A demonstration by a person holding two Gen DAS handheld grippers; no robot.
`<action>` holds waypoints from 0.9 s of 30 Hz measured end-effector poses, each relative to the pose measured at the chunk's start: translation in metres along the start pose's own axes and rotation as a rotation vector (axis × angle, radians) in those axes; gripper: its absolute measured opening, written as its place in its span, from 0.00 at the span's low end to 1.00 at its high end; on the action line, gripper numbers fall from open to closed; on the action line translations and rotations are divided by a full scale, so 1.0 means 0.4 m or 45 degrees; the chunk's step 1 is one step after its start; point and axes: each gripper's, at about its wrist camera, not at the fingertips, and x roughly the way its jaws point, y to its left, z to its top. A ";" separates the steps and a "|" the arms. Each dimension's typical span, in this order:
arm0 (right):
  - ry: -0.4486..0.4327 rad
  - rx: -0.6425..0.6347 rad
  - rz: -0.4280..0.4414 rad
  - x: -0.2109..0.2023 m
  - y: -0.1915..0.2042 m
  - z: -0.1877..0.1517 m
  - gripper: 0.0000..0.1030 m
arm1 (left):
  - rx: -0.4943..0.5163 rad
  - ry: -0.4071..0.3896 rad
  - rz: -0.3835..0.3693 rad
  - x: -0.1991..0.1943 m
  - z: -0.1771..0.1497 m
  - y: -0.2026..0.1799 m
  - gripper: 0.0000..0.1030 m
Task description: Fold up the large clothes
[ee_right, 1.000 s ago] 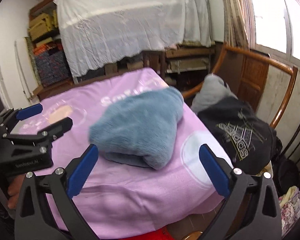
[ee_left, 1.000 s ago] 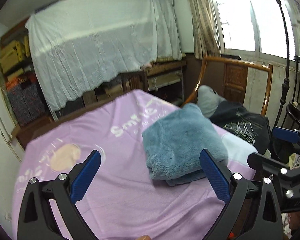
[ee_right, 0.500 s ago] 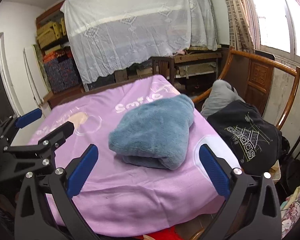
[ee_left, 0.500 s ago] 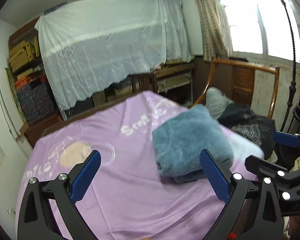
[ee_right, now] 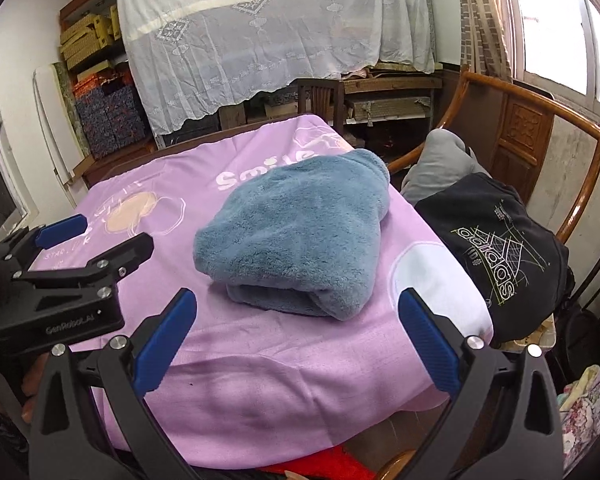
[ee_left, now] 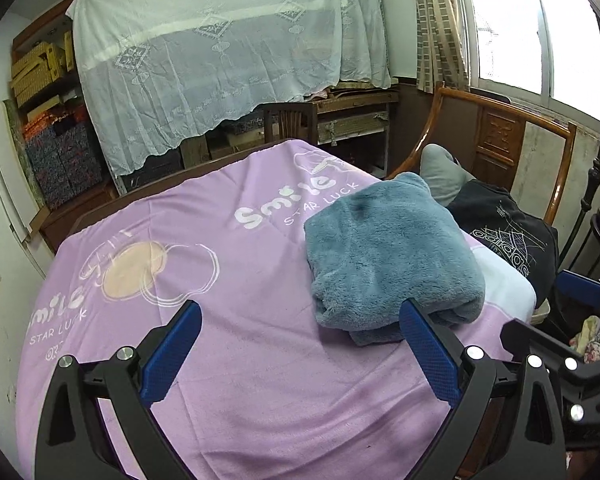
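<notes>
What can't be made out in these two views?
- Grey garment: mostly hidden behind the black sweatshirt, right wrist view.
- Blue fleece: inner folds hidden by its top layer, both views.
- Shelf contents: covered by the white lace cloth, left wrist view.

The folded fleece garment (ee_right: 300, 236) lies on the counter (ee_right: 260, 360), on top of the printed cloth (ee_left: 240, 380) that covers it — toward the counter's right side, well apart from the near edge. Right of the fleece garment, off the counter, a wooden chair (ee_right: 532, 128) holds a dark sweatshirt (ee_right: 500, 248), with a pale garment (ee_right: 444, 160) behind it on the same seat. Behind the fleece garment, past the counter's far edge, stands a second chair (ee_right: 320, 92), and behind that a shelf unit under a draped sheet (ee_right: 268, 28). Stacked boxes (ee_right: 88, 40) sit far left of the sheet — a window (ee_left: 512, 20) lies to its right, above the wooden chair.
</notes>
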 end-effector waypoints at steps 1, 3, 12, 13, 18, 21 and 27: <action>0.002 0.008 0.004 -0.001 -0.002 0.001 0.96 | 0.004 0.000 0.000 0.000 0.000 -0.002 0.97; 0.010 0.018 0.012 0.001 -0.002 0.003 0.96 | 0.010 -0.002 0.003 -0.002 -0.001 -0.008 0.97; -0.020 -0.006 0.050 -0.033 0.026 0.003 0.96 | -0.024 -0.018 0.023 -0.038 -0.004 -0.006 0.97; -0.022 -0.005 0.054 -0.036 0.025 0.003 0.96 | -0.021 -0.028 0.032 -0.048 -0.005 -0.008 0.97; -0.040 0.017 0.093 -0.059 0.021 0.000 0.96 | -0.015 -0.058 0.050 -0.072 -0.010 -0.016 0.97; -0.041 0.018 0.090 -0.064 0.024 0.001 0.96 | -0.020 -0.048 0.041 -0.066 -0.012 -0.013 0.97; -0.011 0.029 0.089 -0.046 0.018 0.001 0.96 | -0.018 -0.012 0.038 -0.042 -0.014 -0.016 0.97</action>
